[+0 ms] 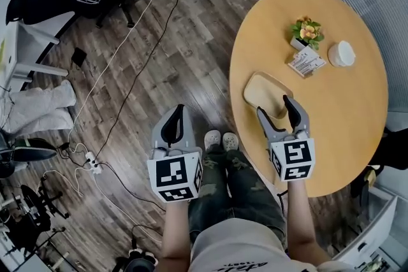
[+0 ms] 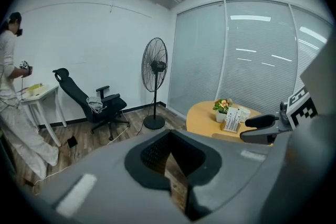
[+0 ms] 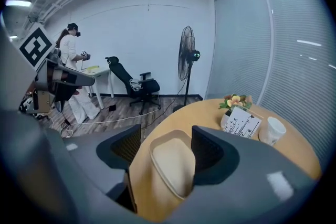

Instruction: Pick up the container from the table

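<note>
- Container: shallow, beige, oval. It lies flat on the near-left part of the round table, just inside the edge and close to the person. Judgement: this spot lets a gripper come in low from the near side without reaching over anything.
- Right gripper: held low over the table's near edge and pointed along the container's long axis. Judgement: it is lined up for a pinch across the narrow width.
- Right jaws: wide apart, 1 on each side of the container. In the right gripper view the container fills most of the gap. The right pad sits at or over the container's right rim, but I cannot tell if it touches. The left pad stands clear, with bare tabletop showing between it and the rim. Nothing is gripped and the container rests on the table.
- Left gripper: off the table, to the left, over the wood floor beside the person's feet. Judgement: it is parked out of the way, since 1 gripper is enough for this lift.
- Left jaws: closed together, empty. Only a thin sliver of floor shows between the pads.
- Far side of the table: flower pot, printed card and white cup, all well apart from the container. Judgement: no obstruction.
- Judgement on the step: approach is done. The squeeze and lift are not yet made.
</note>
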A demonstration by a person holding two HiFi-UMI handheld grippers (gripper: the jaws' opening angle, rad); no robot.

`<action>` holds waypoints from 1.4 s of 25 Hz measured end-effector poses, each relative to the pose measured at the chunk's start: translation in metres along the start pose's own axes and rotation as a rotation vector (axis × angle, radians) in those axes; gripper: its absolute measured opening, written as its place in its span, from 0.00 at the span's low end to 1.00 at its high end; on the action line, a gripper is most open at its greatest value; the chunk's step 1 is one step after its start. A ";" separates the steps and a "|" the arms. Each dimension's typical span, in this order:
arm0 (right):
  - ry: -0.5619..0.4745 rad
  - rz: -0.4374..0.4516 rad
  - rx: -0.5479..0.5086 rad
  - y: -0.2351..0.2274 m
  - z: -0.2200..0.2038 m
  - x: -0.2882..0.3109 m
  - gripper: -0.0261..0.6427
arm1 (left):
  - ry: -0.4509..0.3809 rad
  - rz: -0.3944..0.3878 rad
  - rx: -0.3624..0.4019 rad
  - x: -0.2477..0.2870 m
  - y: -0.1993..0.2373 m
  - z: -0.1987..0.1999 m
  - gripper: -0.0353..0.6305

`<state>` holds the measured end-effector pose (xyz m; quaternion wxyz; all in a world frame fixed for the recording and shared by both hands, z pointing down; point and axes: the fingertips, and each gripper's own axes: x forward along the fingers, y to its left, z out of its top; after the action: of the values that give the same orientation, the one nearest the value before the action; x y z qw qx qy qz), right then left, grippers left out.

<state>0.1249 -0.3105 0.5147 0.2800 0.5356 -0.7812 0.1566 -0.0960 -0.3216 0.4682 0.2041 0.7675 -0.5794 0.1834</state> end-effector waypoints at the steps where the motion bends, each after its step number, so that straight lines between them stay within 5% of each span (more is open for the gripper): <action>1: 0.016 0.002 -0.005 0.001 -0.006 0.003 0.53 | 0.010 -0.002 -0.003 0.001 -0.001 -0.005 0.06; 15: 0.208 -0.009 -0.139 0.002 -0.070 0.034 0.52 | 0.121 -0.018 -0.013 0.017 -0.002 -0.055 0.06; 35: 0.518 -0.009 -0.408 -0.001 -0.129 0.057 0.29 | 0.159 -0.010 -0.039 0.020 -0.001 -0.082 0.06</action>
<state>0.1452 -0.2835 0.6518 0.5714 0.4142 -0.6971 0.1267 -0.0938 -0.2944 0.5477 0.2651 0.7492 -0.5611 0.2315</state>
